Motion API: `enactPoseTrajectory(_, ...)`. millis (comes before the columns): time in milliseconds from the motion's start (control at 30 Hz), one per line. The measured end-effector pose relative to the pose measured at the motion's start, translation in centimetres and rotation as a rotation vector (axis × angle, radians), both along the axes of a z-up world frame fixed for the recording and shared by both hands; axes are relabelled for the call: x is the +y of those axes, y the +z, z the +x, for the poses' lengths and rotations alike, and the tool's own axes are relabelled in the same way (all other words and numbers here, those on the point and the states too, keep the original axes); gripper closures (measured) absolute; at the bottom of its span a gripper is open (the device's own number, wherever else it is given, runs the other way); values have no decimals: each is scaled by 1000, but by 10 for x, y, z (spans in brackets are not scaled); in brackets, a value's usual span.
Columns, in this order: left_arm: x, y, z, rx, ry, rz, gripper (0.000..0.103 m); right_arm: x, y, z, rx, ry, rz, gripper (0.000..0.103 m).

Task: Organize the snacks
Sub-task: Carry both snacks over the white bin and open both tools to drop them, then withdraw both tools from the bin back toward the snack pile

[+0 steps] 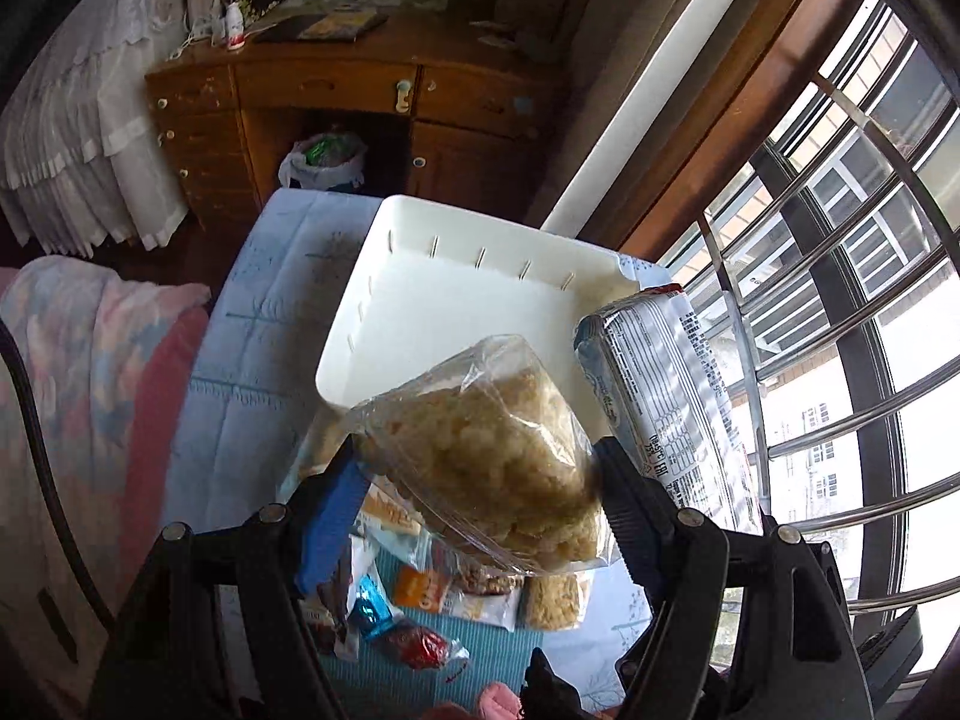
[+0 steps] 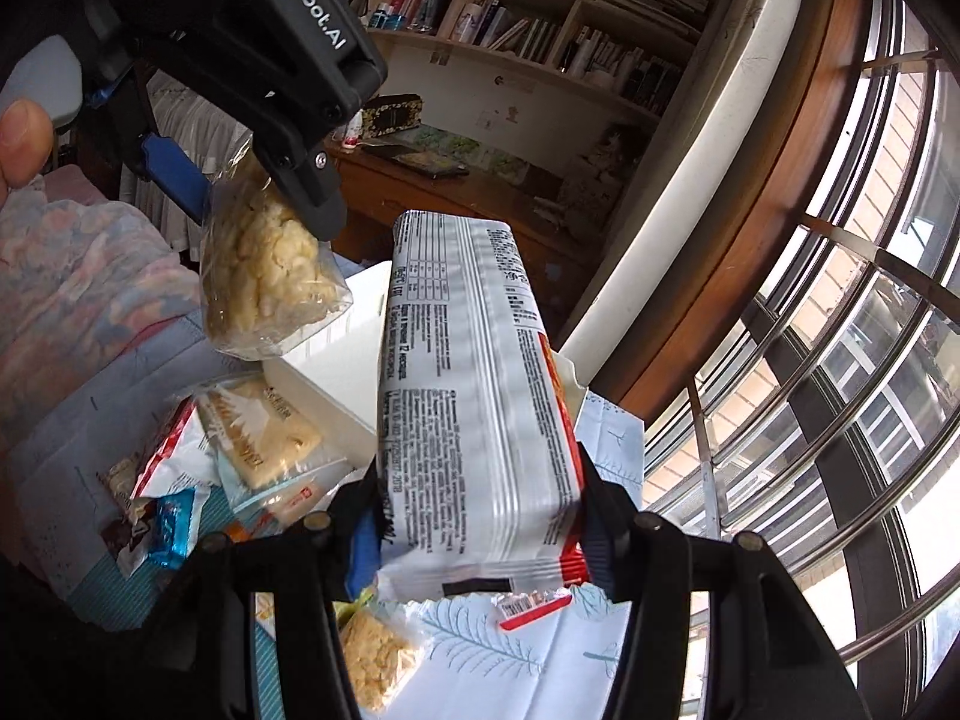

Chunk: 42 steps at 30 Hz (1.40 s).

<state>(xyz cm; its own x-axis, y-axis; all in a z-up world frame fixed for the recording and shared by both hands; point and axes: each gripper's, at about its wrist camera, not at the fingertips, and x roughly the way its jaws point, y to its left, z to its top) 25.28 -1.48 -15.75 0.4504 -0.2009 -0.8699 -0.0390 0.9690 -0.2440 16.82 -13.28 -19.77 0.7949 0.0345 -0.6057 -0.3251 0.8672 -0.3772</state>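
Note:
My left gripper [image 1: 480, 468] is shut on a clear bag of puffed rice cakes [image 1: 498, 456] and holds it above the near edge of a white bin [image 1: 384, 336]; the same bag [image 2: 264, 276] and gripper [image 2: 264, 192] show in the right wrist view. My right gripper [image 2: 480, 498] is shut on a long white printed snack pack [image 2: 468, 396], held in the air beside the bin [image 2: 336, 378]. That pack [image 1: 660, 396] shows at the right in the left wrist view. Loose snacks [image 1: 420, 612] lie on the table below.
The table has a light blue patterned cloth [image 1: 252, 360]. Loose snack packets [image 2: 180, 480] lie at the near left of the bin. A barred window [image 1: 840, 300] is on the right, a wooden desk [image 1: 336, 120] behind, a blanket [image 1: 78, 360] on the left.

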Motion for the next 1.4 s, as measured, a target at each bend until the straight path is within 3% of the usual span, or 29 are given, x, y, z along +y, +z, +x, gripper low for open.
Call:
enactPoseTrajectory(300,4,-25,67,-84,-43,21,30,5,-9,71,8,-81,45,48)
enactPoseTrajectory(633,0,-57,117,-192,-151,49,29,6,-44,132,69,-131,38,48)
enactPoseTrajectory(700,0,-62,122,-185,-158,47,27,8,-48,139,73,-130,35,48)
enactPoseTrajectory(767,0,-68,128,-141,-156,18,19,9,-52,144,76,-131,38,48)
enactPoseTrajectory(833,2,-73,132,-93,-147,-18,17,11,-56,149,84,-143,34,47)
enactPoseTrajectory(1033,9,-67,125,-80,-112,-20,17,18,-49,151,28,-148,49,41)
enactPoseTrajectory(1400,24,-14,63,-131,-54,-34,17,11,-13,115,-12,-155,90,40)
